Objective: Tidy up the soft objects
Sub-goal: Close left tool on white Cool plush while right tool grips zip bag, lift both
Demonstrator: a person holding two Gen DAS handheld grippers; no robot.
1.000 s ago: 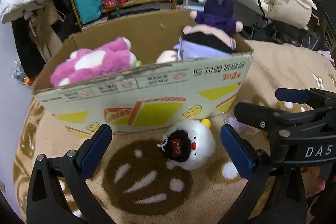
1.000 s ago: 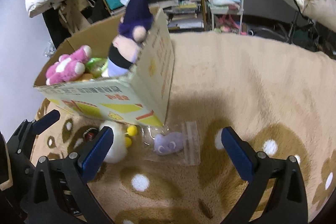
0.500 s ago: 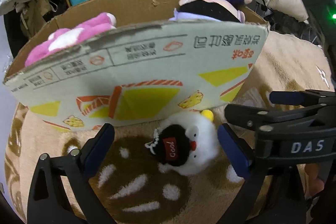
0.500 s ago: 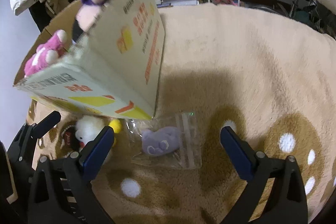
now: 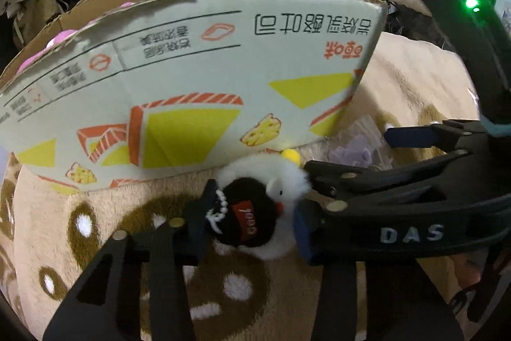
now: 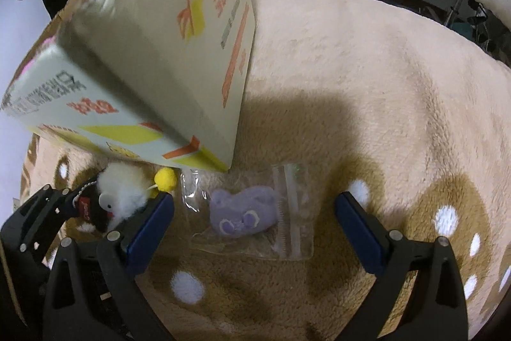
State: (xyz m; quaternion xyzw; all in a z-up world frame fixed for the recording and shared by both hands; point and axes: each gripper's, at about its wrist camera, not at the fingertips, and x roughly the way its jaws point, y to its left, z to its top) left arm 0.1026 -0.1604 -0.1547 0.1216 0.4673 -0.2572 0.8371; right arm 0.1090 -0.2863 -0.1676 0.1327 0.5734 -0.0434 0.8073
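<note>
To do this step well, the small white fluffy plush with the black cap [image 5: 255, 213] should be lifted straight up from the beige carpet with brown spots [image 6: 351, 69] and carried over the rim of the printed cardboard box [image 5: 191, 79], just behind which other plush toys already sit. The left gripper [image 5: 249, 226] is closed on this plush, its blue pads pressing both sides. The right gripper [image 6: 252, 229] stands wide open around the purple plush in a clear zip bag [image 6: 242, 213], beside the box corner, touching nothing.
</note>
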